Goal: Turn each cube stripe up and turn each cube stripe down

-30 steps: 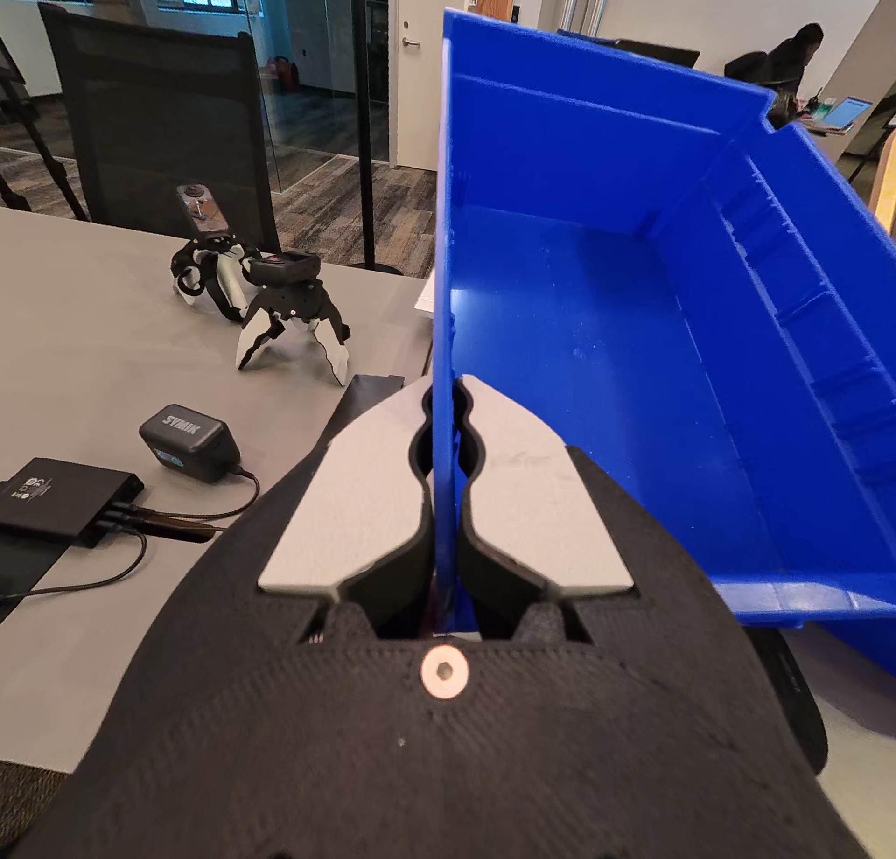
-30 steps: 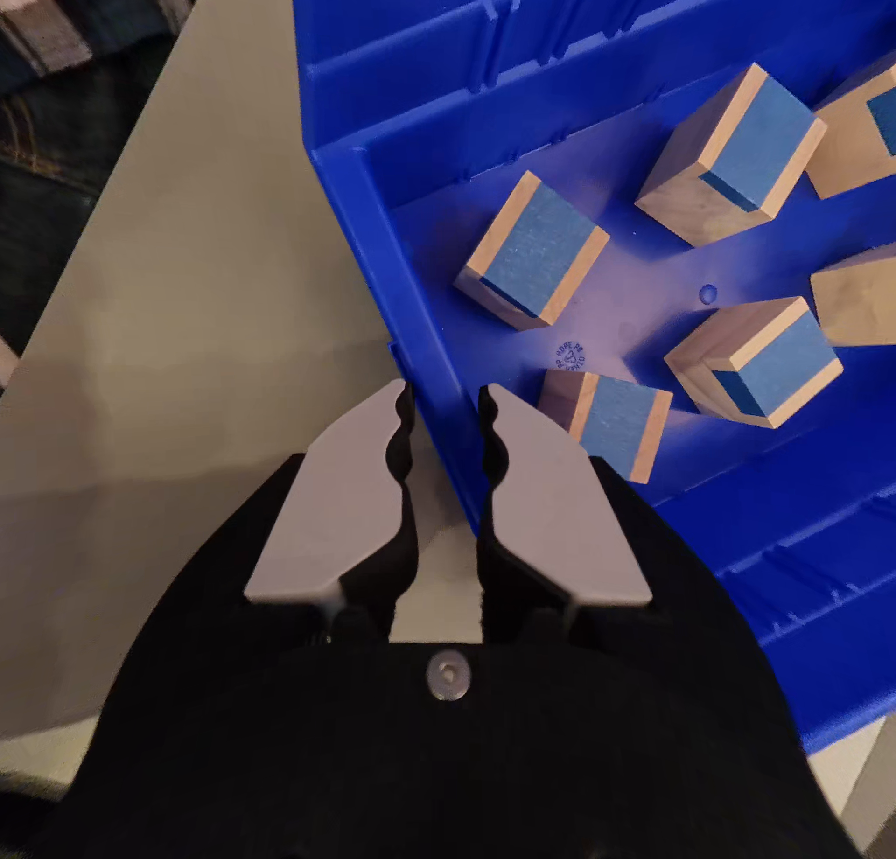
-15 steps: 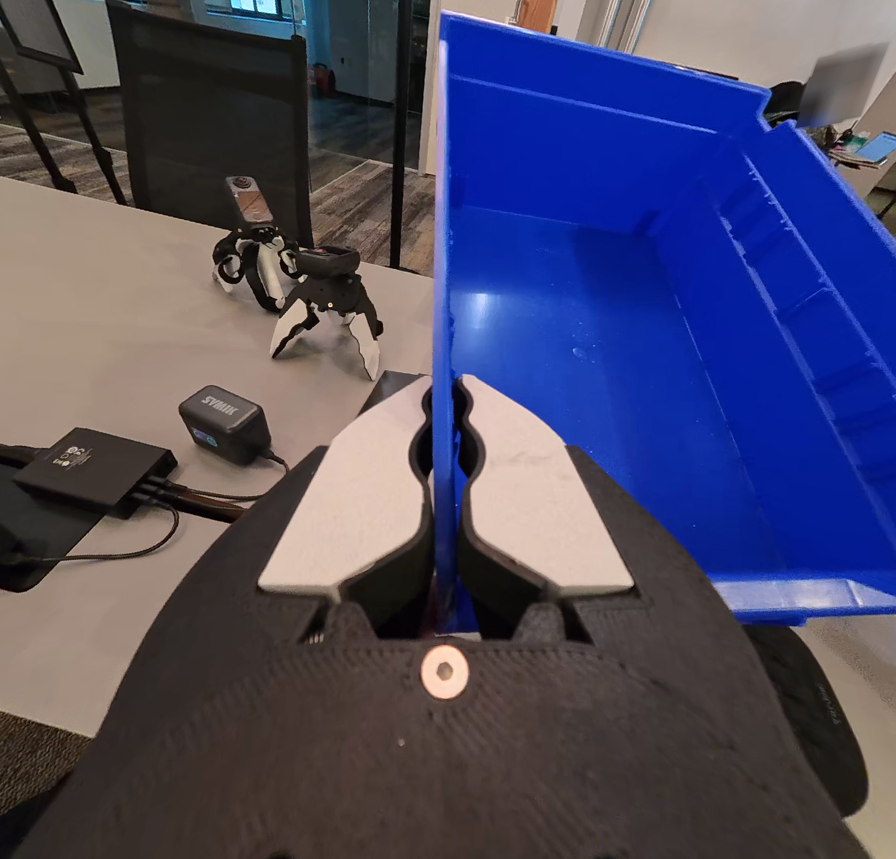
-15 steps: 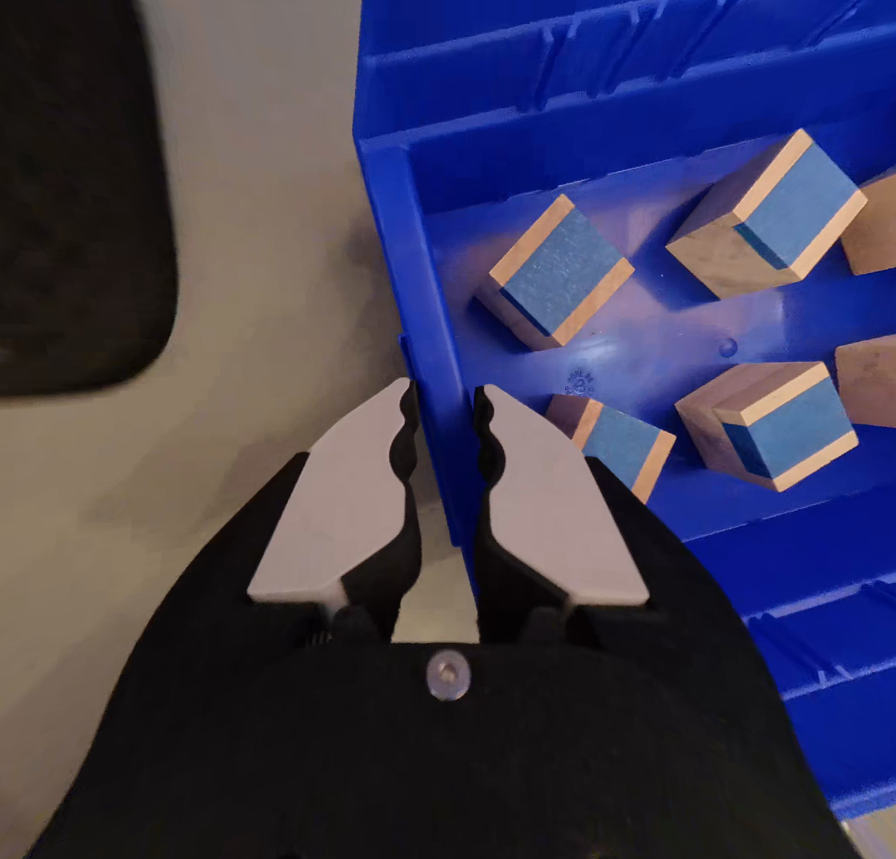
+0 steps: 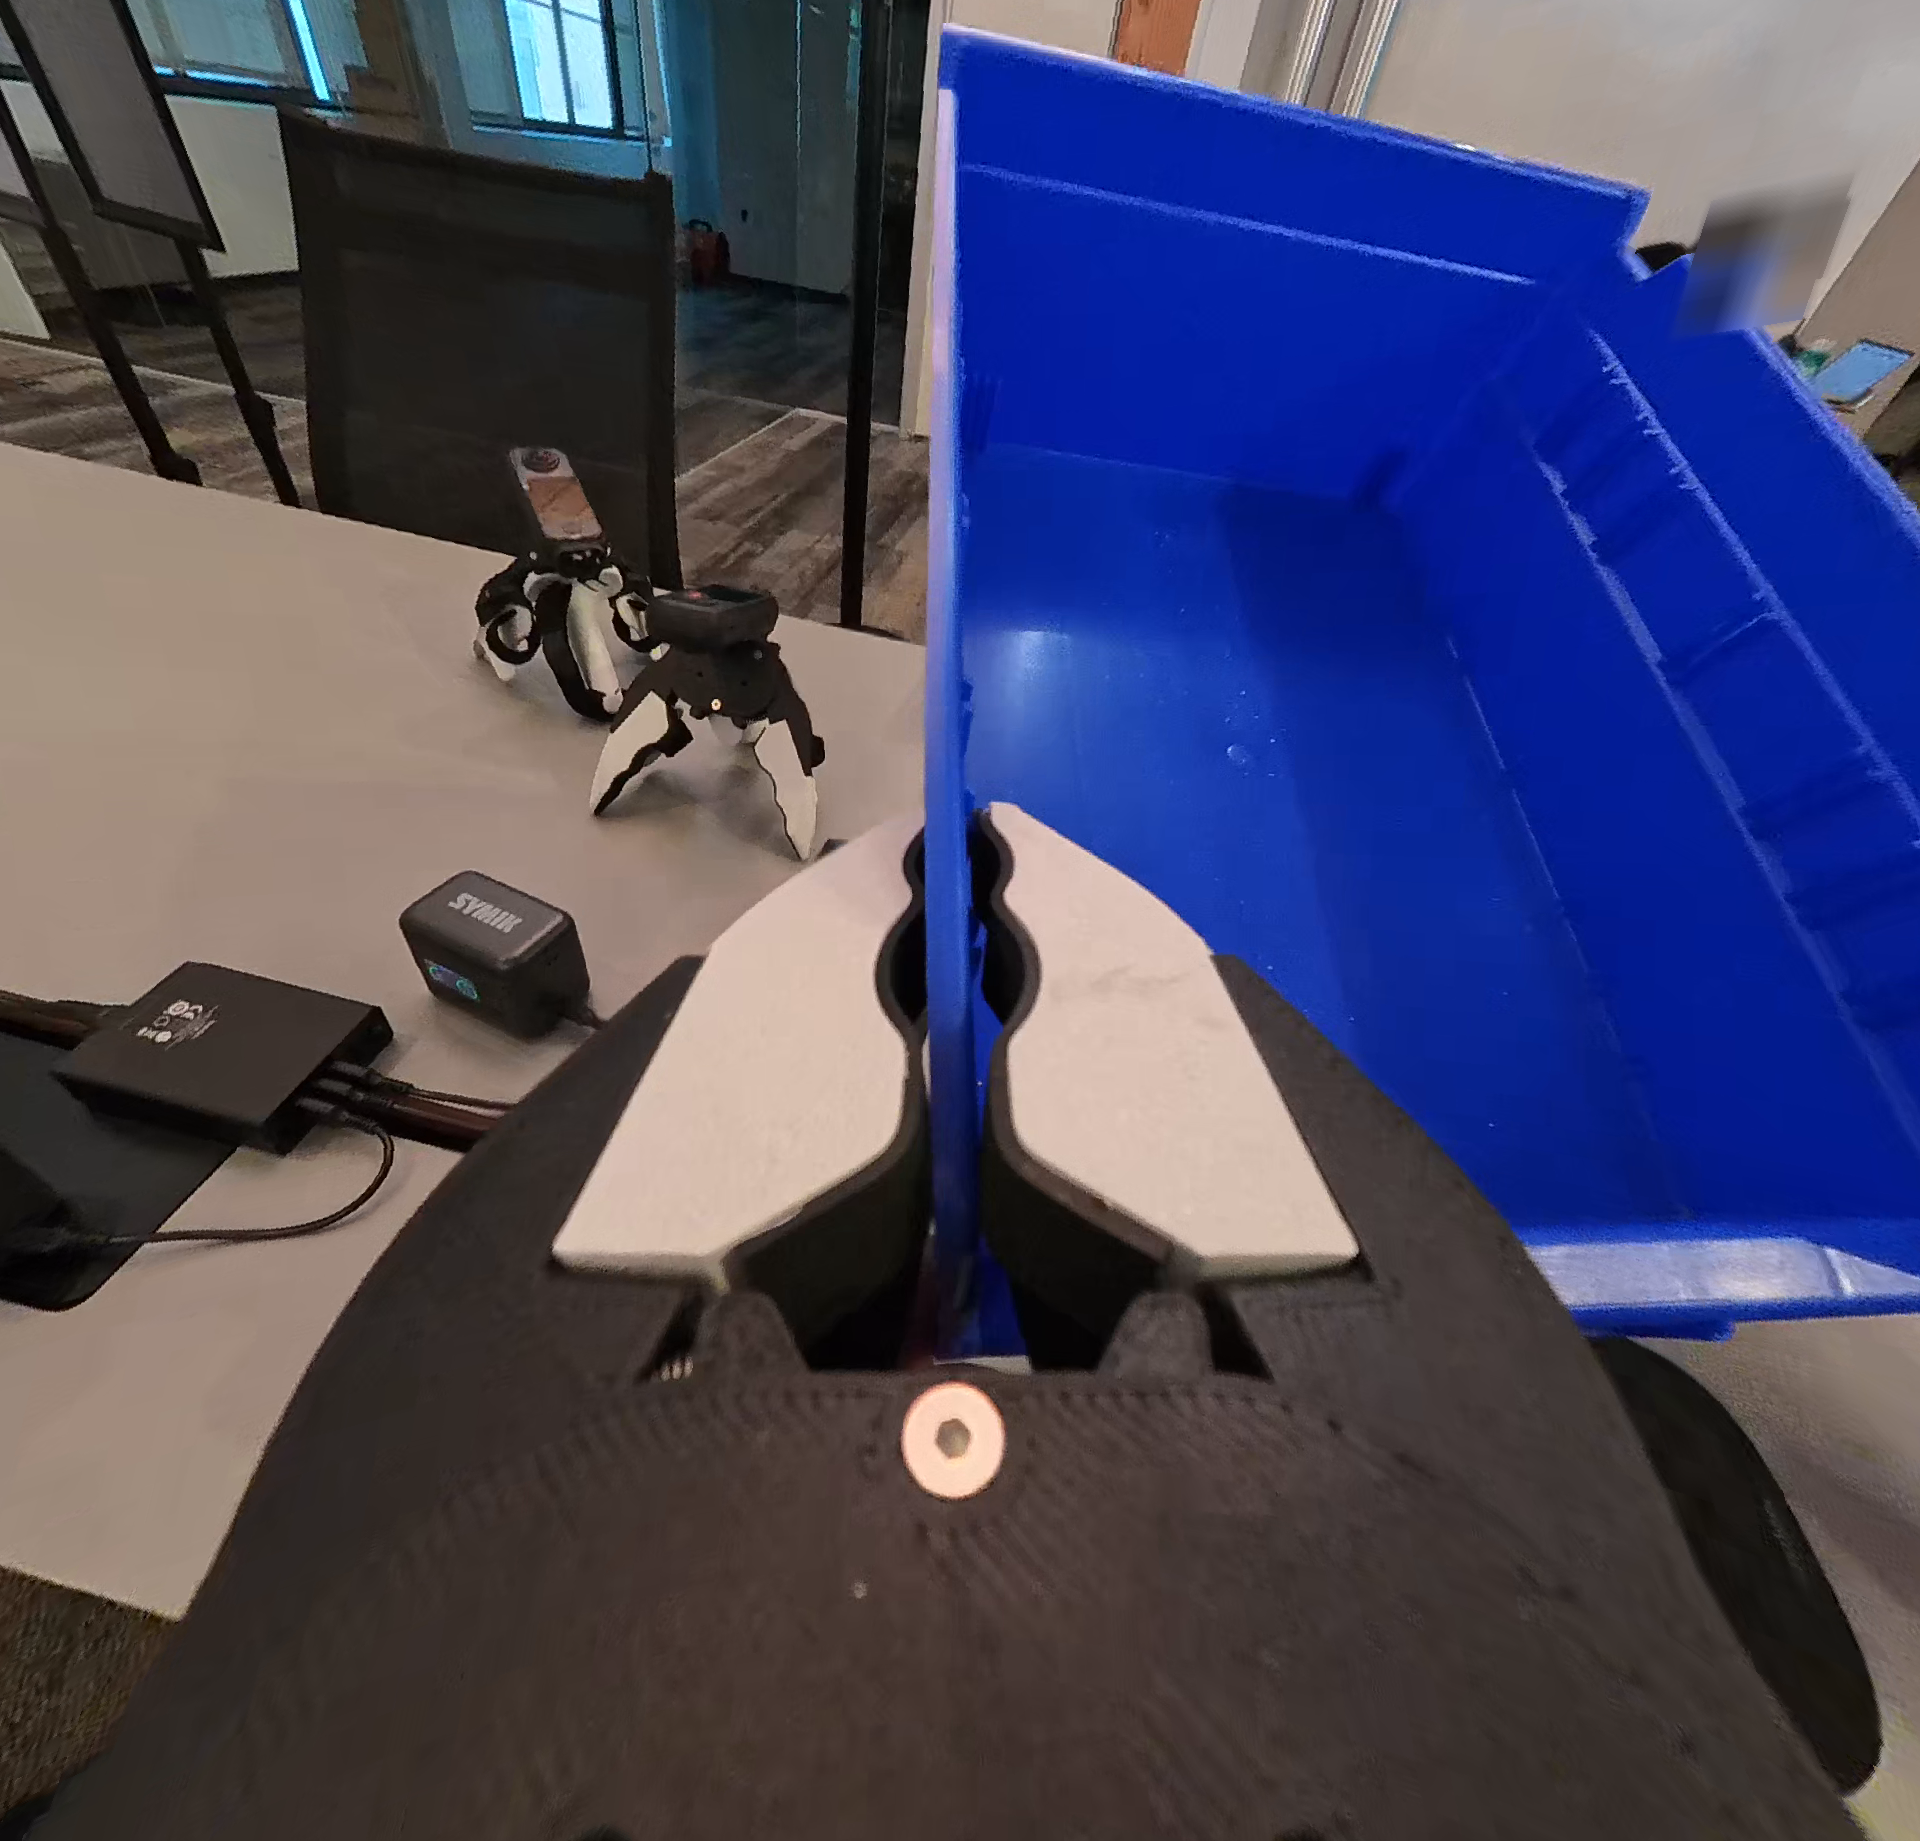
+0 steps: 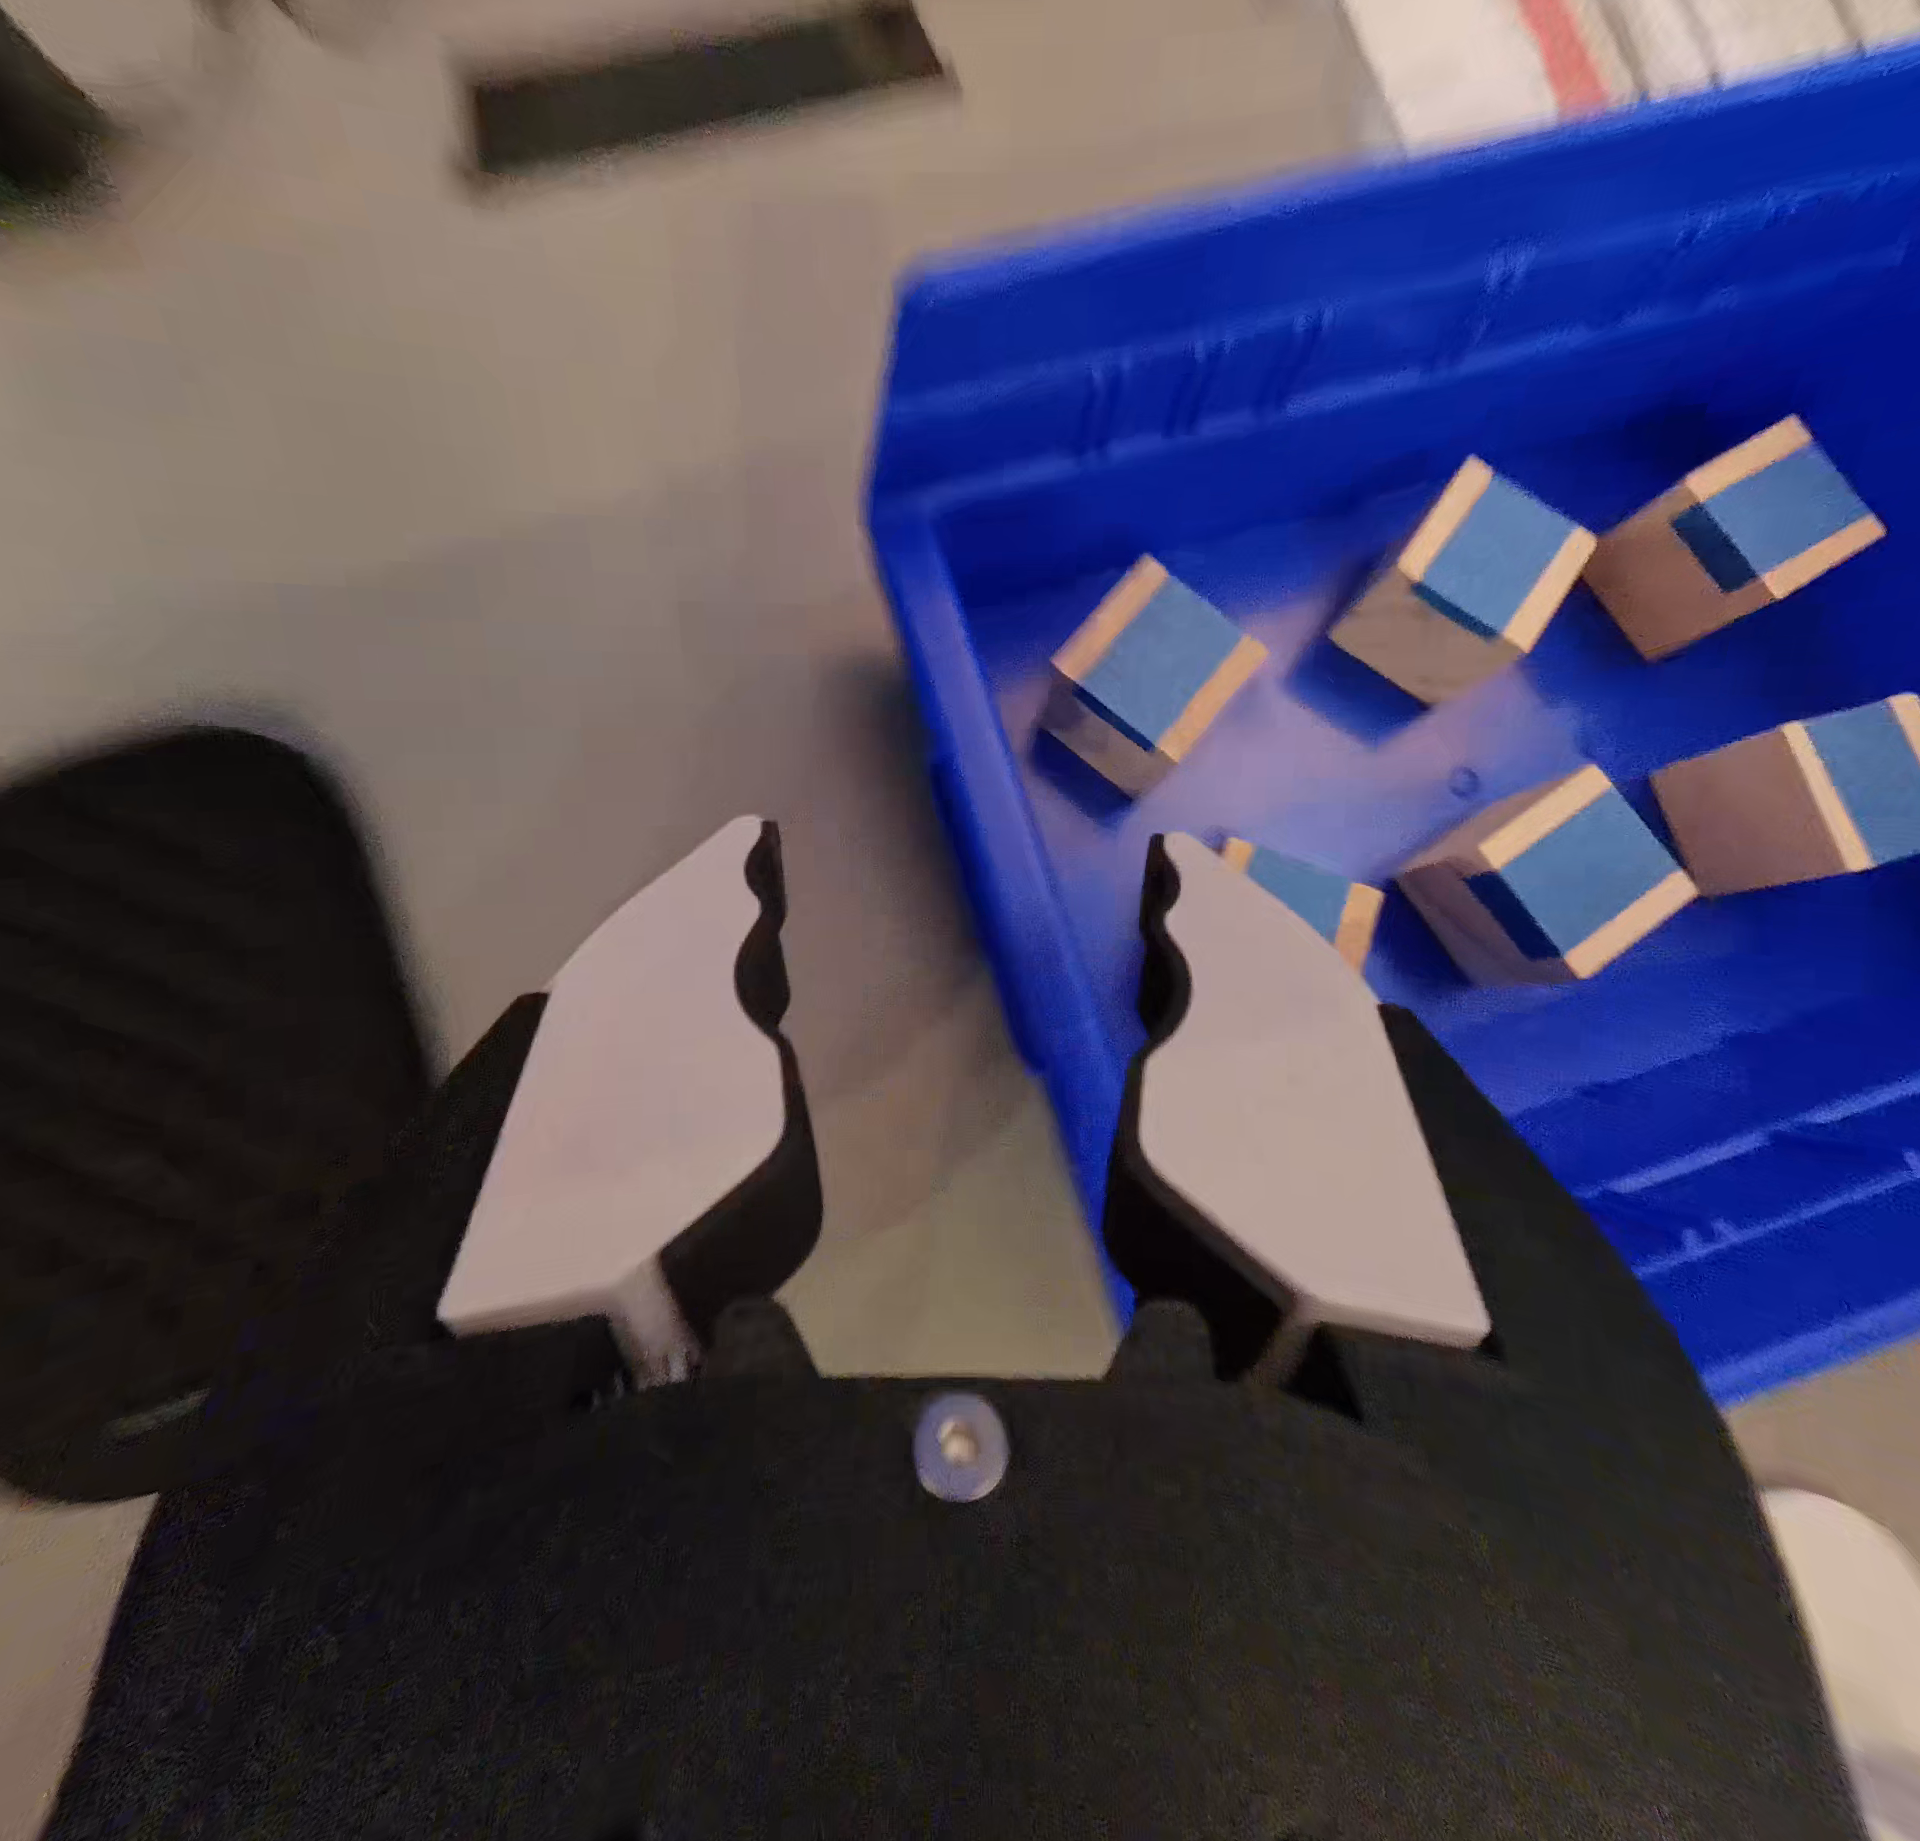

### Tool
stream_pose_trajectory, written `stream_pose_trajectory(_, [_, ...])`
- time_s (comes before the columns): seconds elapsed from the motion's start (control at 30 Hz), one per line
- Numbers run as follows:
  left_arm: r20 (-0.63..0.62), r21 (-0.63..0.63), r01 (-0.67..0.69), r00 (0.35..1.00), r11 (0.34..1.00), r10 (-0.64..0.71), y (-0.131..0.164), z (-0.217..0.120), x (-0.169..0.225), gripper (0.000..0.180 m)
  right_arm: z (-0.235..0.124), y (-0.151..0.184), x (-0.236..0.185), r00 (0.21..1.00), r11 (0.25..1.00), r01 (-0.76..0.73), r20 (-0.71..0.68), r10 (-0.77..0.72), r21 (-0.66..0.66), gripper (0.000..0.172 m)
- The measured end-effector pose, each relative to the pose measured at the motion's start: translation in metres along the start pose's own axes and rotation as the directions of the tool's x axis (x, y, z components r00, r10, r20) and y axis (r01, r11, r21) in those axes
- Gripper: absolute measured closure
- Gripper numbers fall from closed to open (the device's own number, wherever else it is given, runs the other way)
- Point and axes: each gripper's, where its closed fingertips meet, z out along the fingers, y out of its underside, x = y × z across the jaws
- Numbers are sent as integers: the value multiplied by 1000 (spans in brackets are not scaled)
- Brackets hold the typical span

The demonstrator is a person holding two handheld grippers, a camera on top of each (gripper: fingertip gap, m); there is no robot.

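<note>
My left gripper (image 5: 951,835) is shut on the thin side wall (image 5: 940,544) of a blue bin, with both pads pressed against it. The part of this bin's floor that shows holds no cubes. In the right wrist view, a blue bin (image 6: 1351,222) holds several wooden cubes with a blue stripe facing up, among them three (image 6: 1153,685), (image 6: 1465,581), (image 6: 1548,877). One cube (image 6: 1309,892) is partly hidden behind my right finger. My right gripper (image 6: 961,846) is open wide and straddles the bin's near wall without touching it. This view is blurred.
On the grey table left of the bin lie a spare gripper (image 5: 717,721), a small black charger (image 5: 494,950) and a black box with cables (image 5: 223,1053). A black chair (image 5: 468,337) stands behind. A black rounded pad (image 6: 156,1085) lies left of my right gripper.
My right gripper's fingers stood close about the bin's wall and have now opened wide, and its view has swung. My left gripper keeps its hold on the wall and has shifted a little.
</note>
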Motion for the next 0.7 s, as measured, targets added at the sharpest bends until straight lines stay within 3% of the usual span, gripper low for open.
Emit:
stream_pose_trajectory(0.07, [8, 30, -22, 1000, 999, 22, -6, -1, 8, 175, -47, -26, -18, 984, 969, -136, 139, 109, 204, 102])
stream_pose_trajectory(0.13, [26, 58, -62, 998, 996, 61, -13, -2, 21, 175, -103, -51, -35, 942, 888, -275, 288, 172, 370, 98])
stream_pose_trajectory(0.2, [50, 80, -125, 991, 989, 121, -20, -1, 39, 175, -150, -72, -56, 874, 791, -407, 448, 191, 457, 90])
stream_pose_trajectory(0.27, [62, 92, -195, 980, 976, 190, -27, 2, 63, 175, -172, -84, -77, 836, 759, -453, 519, 179, 468, 83])
stream_pose_trajectory(0.3, [65, 100, -229, 972, 968, 224, -30, 3, 77, 175, -175, -87, -85, 832, 758, -456, 525, 177, 467, 77])
stream_pose_trajectory(0.37, [77, 121, -320, 947, 940, 312, -36, 3, 109, 176, -175, -88, -92, 823, 751, -470, 537, 184, 463, 84])
stream_pose_trajectory(0.43, [81, 145, -380, 925, 914, 372, -42, 1, 141, 175, -169, -79, -79, 858, 752, -457, 458, 231, 476, 89])
stream_pose_trajectory(0.53, [108, 216, -469, 883, 857, 456, -53, -9, 181, 175, -180, -63, -49, 872, 707, -477, 384, 304, 523, 120])
stream_pose_trajectory(0.7, [79, 392, -501, 854, 772, 514, -74, -37, 261, 162, -243, -44, -15, 917, 668, -392, 213, 337, 632, 148])
